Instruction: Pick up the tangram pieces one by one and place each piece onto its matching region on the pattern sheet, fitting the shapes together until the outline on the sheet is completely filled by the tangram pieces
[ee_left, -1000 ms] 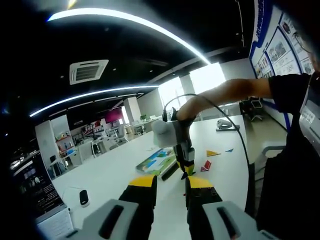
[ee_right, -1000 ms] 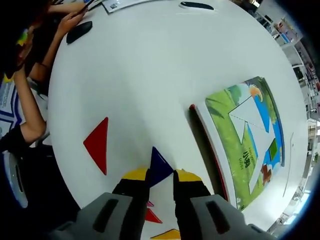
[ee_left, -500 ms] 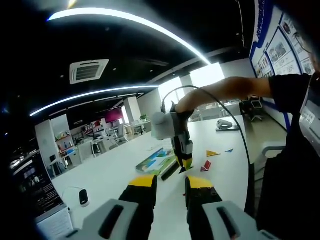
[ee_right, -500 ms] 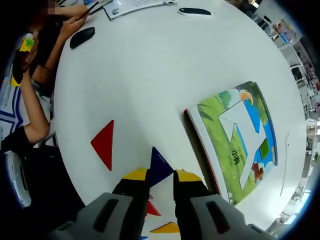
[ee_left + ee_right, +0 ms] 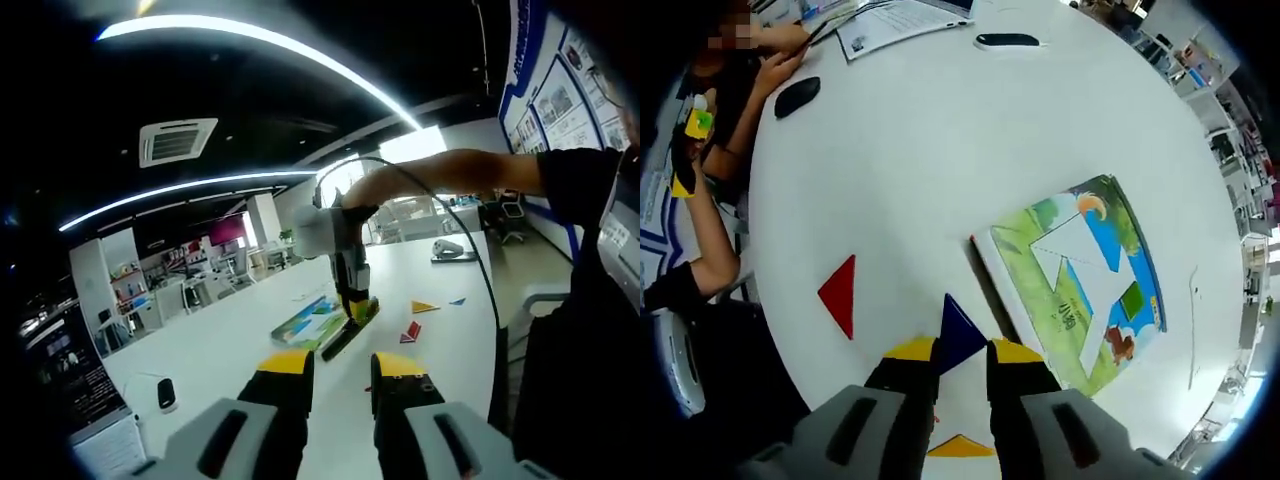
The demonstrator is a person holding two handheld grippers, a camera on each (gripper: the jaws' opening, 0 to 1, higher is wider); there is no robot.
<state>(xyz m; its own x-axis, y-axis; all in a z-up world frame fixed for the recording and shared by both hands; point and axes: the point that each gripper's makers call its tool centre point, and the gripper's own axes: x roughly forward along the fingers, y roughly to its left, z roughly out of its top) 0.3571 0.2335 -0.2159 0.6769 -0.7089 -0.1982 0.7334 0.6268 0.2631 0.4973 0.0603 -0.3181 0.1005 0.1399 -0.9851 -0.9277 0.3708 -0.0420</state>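
A: Right gripper status?

B: Fingers clenched on a dark blue triangle, tip sticking up between the yellow pads. It's held above the white tabletop, clear of the surface.

A: Pattern sheet?

B: Pattern sheet lies flat on the tabletop, to the right of the held triangle in the right gripper view. White outline on a green and blue picture, one small green piece already sitting in it. The rest of the outline is unfilled.

A: Loose pieces?

B: Red triangle on the tabletop to the left of the gripper, well apart from the sheet. Yellow triangle low down, between the gripper bodies.

A: Left gripper?

B: Fingers parted, nothing between them, hovering over the tabletop. In the left gripper view the right gripper hangs over the near edge of the sheet, held by the person's hand. More loose pieces past it: yellow triangle, red piece.
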